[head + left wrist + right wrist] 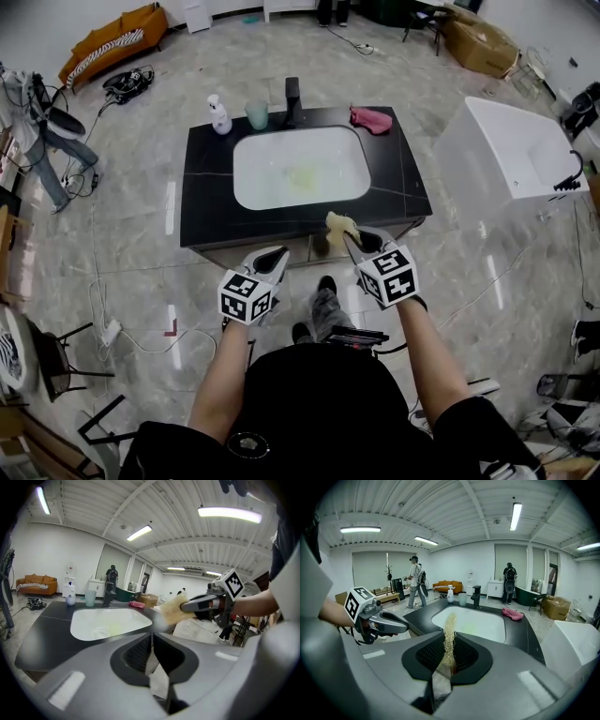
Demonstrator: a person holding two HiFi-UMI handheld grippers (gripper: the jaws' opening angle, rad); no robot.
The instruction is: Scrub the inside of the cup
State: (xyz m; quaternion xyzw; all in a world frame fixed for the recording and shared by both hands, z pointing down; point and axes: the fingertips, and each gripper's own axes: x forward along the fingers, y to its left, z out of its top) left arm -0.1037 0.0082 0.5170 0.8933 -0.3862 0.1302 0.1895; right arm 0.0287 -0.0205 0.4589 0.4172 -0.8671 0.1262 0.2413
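While the pale green cup stands at the back of the black counter, between a white bottle and the faucet, behind the white sink, the right gripper at the counter's front edge pinches a yellow fibrous scrubber. The left gripper beside it is closed on nothing.

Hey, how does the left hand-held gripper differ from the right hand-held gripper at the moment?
The right hand-held gripper is shut on a yellowish fibrous scrubber, while the left hand-held gripper is shut with nothing between its jaws. In the head view, the right one is held slightly farther forward than the left one. Both carry a marker cube and point toward the white sink in the black counter.
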